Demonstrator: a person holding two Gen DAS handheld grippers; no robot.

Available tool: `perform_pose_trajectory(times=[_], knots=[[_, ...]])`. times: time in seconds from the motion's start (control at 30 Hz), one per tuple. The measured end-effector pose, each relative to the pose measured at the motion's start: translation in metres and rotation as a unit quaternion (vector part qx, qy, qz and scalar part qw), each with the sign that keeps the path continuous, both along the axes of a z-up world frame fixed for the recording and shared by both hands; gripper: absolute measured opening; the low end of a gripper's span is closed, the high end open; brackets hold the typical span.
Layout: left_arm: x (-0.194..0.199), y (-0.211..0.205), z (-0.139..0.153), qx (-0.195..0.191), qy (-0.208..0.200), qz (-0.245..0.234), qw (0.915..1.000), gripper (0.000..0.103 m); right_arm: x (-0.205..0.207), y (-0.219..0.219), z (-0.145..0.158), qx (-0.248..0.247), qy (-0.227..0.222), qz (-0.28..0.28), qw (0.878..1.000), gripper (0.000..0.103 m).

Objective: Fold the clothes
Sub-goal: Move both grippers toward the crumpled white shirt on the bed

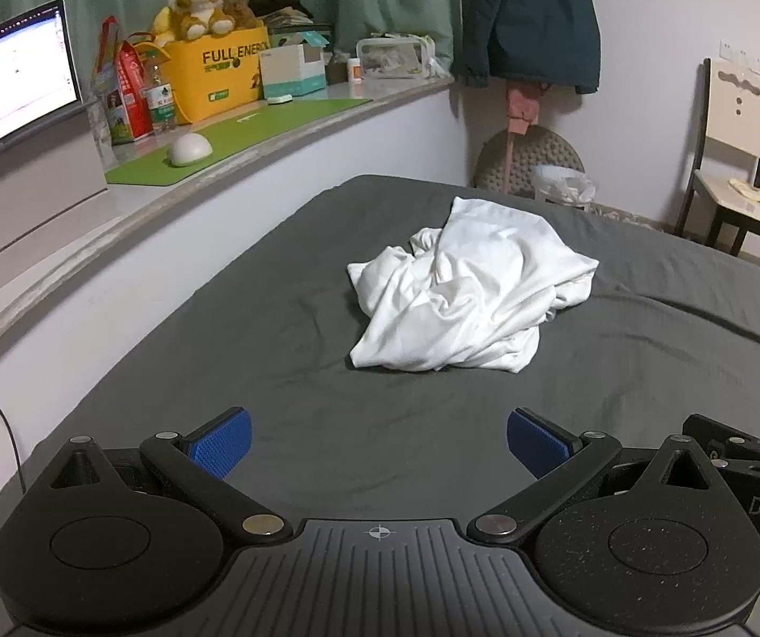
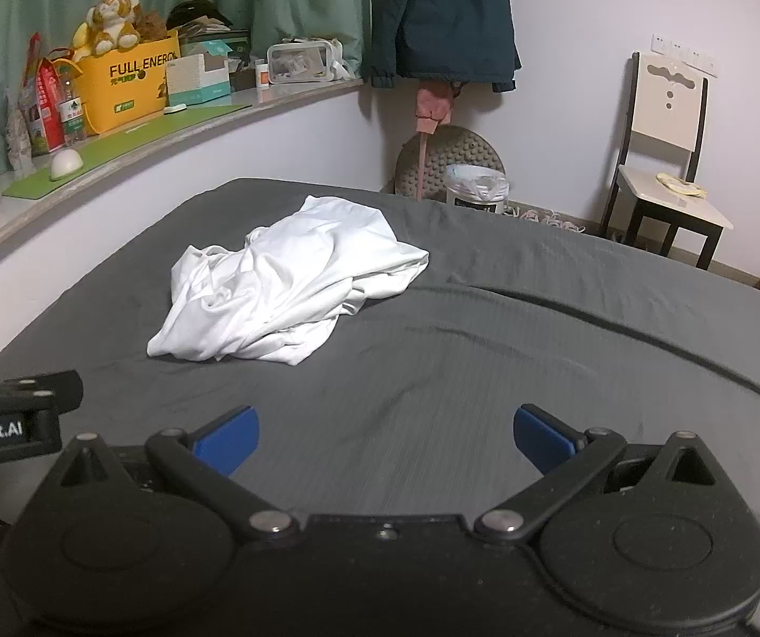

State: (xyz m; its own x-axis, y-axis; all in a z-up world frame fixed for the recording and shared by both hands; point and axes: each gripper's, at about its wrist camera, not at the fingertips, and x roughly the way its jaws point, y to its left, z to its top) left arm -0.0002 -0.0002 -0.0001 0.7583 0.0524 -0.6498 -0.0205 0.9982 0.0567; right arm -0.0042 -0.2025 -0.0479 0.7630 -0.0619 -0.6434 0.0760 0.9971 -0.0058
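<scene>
A crumpled white garment (image 1: 464, 292) lies in a heap on the dark grey bed sheet (image 1: 273, 371), toward the far half of the bed. In the right wrist view the same garment (image 2: 289, 297) sits left of centre. My left gripper (image 1: 380, 443) hovers open over the near part of the bed, short of the heap, its blue pads wide apart with nothing between them. My right gripper (image 2: 385, 438) is also open and holds nothing, to the right of the left one and nearer than the garment. Each gripper's body edges into the other's view.
A long sill (image 1: 284, 122) along the left wall carries a monitor (image 1: 8, 101), a yellow bin (image 1: 215, 74) with plush toys, boxes and bottles. A jacket (image 1: 528, 16) hangs in the far corner above a bin (image 1: 563, 186). A chair (image 1: 735, 170) stands at the right.
</scene>
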Motion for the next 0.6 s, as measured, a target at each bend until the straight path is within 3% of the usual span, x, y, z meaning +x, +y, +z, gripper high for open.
perform_pose_trajectory(times=[0.6], knots=[[-0.001, -0.006, -0.005, -0.001, 0.006, 0.0, 1.0, 0.103, -0.001, -0.012, -0.004, 0.017, 0.003, -0.014, 1.0, 0.103]])
